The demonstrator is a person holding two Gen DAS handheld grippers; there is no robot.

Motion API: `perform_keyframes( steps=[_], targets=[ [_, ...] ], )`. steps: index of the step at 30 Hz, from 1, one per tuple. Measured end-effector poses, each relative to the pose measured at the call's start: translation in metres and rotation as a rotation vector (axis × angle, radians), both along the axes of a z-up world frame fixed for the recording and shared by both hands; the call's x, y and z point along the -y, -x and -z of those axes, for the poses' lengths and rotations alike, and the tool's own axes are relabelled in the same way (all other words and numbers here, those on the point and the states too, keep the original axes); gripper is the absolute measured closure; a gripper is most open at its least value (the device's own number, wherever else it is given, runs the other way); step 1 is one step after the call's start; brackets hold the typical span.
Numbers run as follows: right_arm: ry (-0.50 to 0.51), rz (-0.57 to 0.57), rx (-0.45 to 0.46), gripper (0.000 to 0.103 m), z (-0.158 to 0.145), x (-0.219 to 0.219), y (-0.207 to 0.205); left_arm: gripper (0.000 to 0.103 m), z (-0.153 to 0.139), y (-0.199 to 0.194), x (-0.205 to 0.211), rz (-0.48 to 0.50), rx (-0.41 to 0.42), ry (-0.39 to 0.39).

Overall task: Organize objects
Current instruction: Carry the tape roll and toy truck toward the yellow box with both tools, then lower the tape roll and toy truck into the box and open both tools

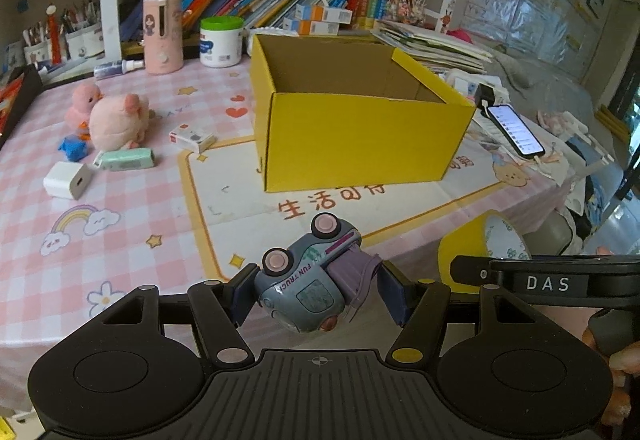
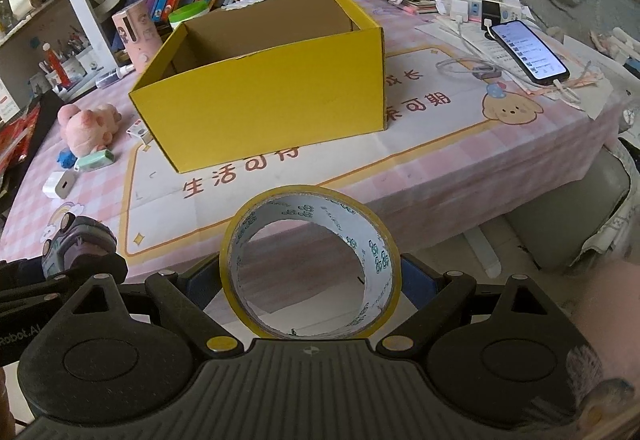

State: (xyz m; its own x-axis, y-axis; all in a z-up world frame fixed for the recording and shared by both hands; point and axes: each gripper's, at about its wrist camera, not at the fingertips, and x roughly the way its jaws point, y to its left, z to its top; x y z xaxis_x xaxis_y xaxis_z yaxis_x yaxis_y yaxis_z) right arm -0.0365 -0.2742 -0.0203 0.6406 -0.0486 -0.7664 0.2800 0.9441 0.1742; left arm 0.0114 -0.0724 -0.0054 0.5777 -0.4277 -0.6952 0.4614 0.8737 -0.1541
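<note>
My left gripper [image 1: 318, 290] is shut on a grey-blue toy truck [image 1: 308, 280] turned on its side, pink wheels up, held above the table's near edge. In the right wrist view my right gripper [image 2: 310, 280] is shut on a wide roll of yellow tape [image 2: 310, 208], its hollow core facing the camera. An open yellow cardboard box [image 1: 360, 136] [image 2: 272, 96] stands on the table beyond both grippers; what shows of its inside is bare. The tape roll [image 1: 480, 244] shows at the right of the left wrist view, and the truck [image 2: 72, 244] at the lower left of the right wrist view.
Left of the box lie pink plush toys [image 1: 114, 120], a blue toy [image 1: 74, 148], a mint green case [image 1: 126, 159], a white charger [image 1: 66, 180] and a small white box [image 1: 192, 138]. A phone [image 2: 530, 50] with cables lies at the right. Books, a pink dispenser [image 1: 162, 34] and a jar [image 1: 221, 40] stand behind.
</note>
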Motion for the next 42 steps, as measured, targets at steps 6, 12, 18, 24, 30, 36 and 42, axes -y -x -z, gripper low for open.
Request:
perform_keyframes(
  steps=[6, 12, 18, 24, 30, 36, 42],
  targets=[
    [0.001, 0.003, -0.007, 0.012, 0.001, 0.010, -0.009, 0.040, -0.001, -0.009, 0.011, 0.011, 0.009, 0.003],
    [0.012, 0.002, 0.011, 0.012, -0.004, 0.019, -0.020, 0.040, -0.008, -0.017, 0.021, 0.024, 0.055, 0.014],
    [0.044, -0.027, 0.104, 0.012, -0.026, 0.024, -0.035, 0.040, -0.025, -0.032, 0.030, 0.026, 0.128, 0.034],
    [0.078, -0.053, 0.214, 0.012, -0.057, 0.038, -0.066, 0.040, -0.045, -0.057, 0.044, 0.017, 0.215, 0.046],
    [0.099, -0.097, 0.294, 0.012, -0.083, 0.053, -0.110, 0.040, -0.050, -0.090, 0.061, -0.023, 0.241, 0.034],
    [0.113, -0.175, 0.312, 0.012, -0.088, 0.064, -0.161, 0.040, -0.040, -0.123, 0.085, -0.057, 0.230, -0.015],
    [0.124, -0.281, 0.269, 0.012, -0.076, 0.061, -0.214, 0.040, -0.021, -0.153, 0.109, -0.070, 0.197, -0.105]
  ],
)
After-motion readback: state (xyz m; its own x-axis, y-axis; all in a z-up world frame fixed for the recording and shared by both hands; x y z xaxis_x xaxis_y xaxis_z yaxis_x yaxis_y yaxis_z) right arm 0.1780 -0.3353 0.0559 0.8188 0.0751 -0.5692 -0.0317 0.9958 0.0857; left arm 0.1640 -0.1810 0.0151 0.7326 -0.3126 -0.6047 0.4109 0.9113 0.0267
